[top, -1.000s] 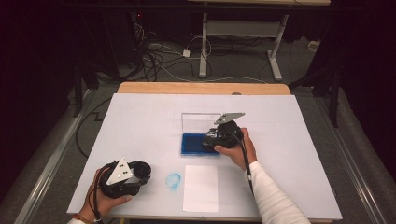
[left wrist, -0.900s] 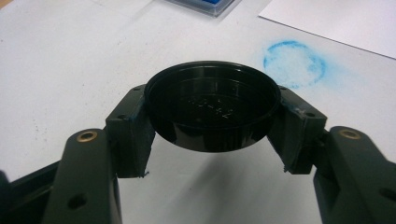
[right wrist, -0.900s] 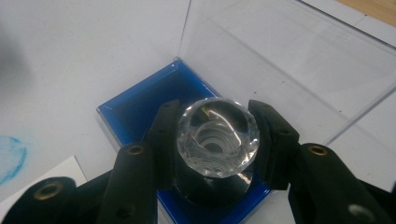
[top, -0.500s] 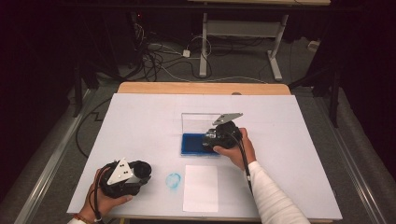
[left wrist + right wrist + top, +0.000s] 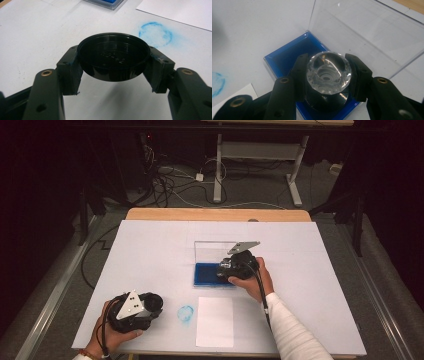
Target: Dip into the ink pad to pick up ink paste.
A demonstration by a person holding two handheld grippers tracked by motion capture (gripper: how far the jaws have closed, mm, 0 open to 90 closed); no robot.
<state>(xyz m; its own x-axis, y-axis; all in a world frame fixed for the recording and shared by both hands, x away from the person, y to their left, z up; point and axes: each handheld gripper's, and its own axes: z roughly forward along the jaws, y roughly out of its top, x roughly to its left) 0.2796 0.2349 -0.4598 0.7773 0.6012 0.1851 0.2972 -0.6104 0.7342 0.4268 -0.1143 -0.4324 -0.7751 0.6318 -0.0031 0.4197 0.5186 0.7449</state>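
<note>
Left claw: it is closed on a round black cap. The 2 jaws press the cap from both sides, and the hollow side of the cap faces up. In the high view this claw is at the near left part of the desk, in the person's left hand.

Black cap: it is held a little above the desk, not touching it. Raised letters are inside, but too dark to read.

Right claw: it is closed on a stamp with a clear faceted knob on top and a black body below. The jaws grip it on 2 sides, just under the knob. In the high view this claw is near the middle of the desk, in the right hand.

Stamp: it stands upright with its black bottom down on the blue ink pad.

Blue ink pad: it lies in a flat case whose clear lid stands open and upright behind it. In the high view the pad is just left of the right claw.

Blue ring mark: a round smudged print on the desk, between the left claw and the white paper. In the left gripper view the ring is just beyond the cap.

White paper: it lies flat, near the pad, on the side toward the person.
</note>
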